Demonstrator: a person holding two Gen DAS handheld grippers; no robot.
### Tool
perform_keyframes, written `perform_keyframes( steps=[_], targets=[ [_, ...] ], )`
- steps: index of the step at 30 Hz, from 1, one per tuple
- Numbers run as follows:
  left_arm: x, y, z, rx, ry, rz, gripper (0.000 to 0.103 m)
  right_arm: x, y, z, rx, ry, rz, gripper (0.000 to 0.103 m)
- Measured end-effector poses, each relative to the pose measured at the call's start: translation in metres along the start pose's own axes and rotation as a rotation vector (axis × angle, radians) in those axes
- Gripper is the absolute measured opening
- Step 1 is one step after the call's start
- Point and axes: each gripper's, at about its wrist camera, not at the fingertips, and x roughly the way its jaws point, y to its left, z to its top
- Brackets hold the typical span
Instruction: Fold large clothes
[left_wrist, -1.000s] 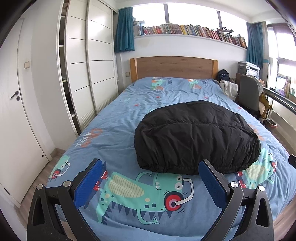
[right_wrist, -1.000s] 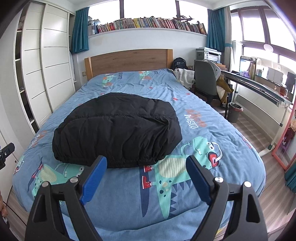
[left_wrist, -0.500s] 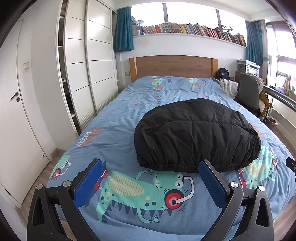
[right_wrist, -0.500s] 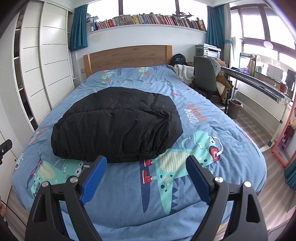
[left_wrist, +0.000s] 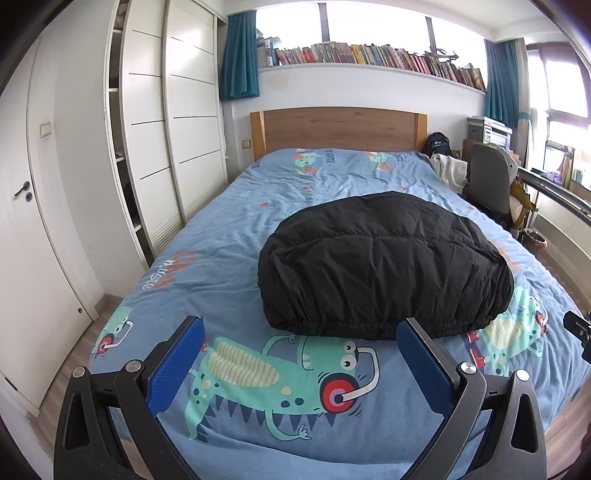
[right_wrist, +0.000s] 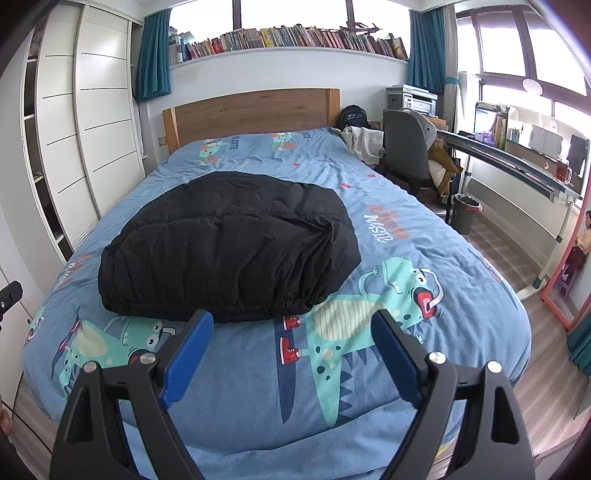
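Both tools hang tilted down over the foot of the bed (left_wrist: 229, 236), left tool (left_wrist: 301, 363) and right tool (right_wrist: 291, 350) each with jaws wide apart, gripping nothing. Folded black puffer jacket (left_wrist: 384, 266) sits mid-bed, just beyond them. Duvet print reads "MUSIC" (right_wrist: 380, 227). Bin (right_wrist: 466, 213) by the chair has a red liner.

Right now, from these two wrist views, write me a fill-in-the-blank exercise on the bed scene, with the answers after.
1. The folded jacket on the bed is ____ in colour.
2. Both the left gripper and the right gripper have their jaws ____, holding nothing.
3. The bedcover is printed with cartoon ____.
4. The shelf above the headboard carries a row of ____.

Answers: black; open; dinosaurs; books
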Motion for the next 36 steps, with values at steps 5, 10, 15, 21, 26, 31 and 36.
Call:
perform_keyframes(
  steps=[5,10,15,21,26,31,36],
  targets=[
    [0.0000,-0.0017,-0.0013,0.006,0.000,0.002,0.102,0.0011,-0.0002,-0.0011,0.000,0.004,-0.001,0.087],
    [0.0002,-0.0023,-0.0015,0.006,0.002,0.003,0.102,0.0012,-0.0006,-0.0016,0.000,0.002,-0.001,0.087],
    [0.0024,-0.0017,-0.0031,0.005,0.006,0.003,0.102,0.0012,-0.0002,-0.0009,-0.002,0.004,-0.001,0.087],
    [0.0033,-0.0017,-0.0045,0.008,0.009,0.003,0.102,0.0015,-0.0043,-0.0048,0.001,0.012,-0.007,0.087],
    [0.0052,-0.0018,-0.0054,0.010,0.012,0.001,0.102,0.0019,-0.0050,-0.0049,0.001,0.013,-0.007,0.087],
    [0.0053,-0.0017,-0.0054,0.010,0.011,0.002,0.102,0.0020,-0.0060,-0.0049,0.000,0.012,-0.007,0.087],
    [0.0057,-0.0016,-0.0055,0.011,0.012,-0.001,0.102,0.0024,-0.0067,-0.0043,0.000,0.013,-0.007,0.087]
  ],
)
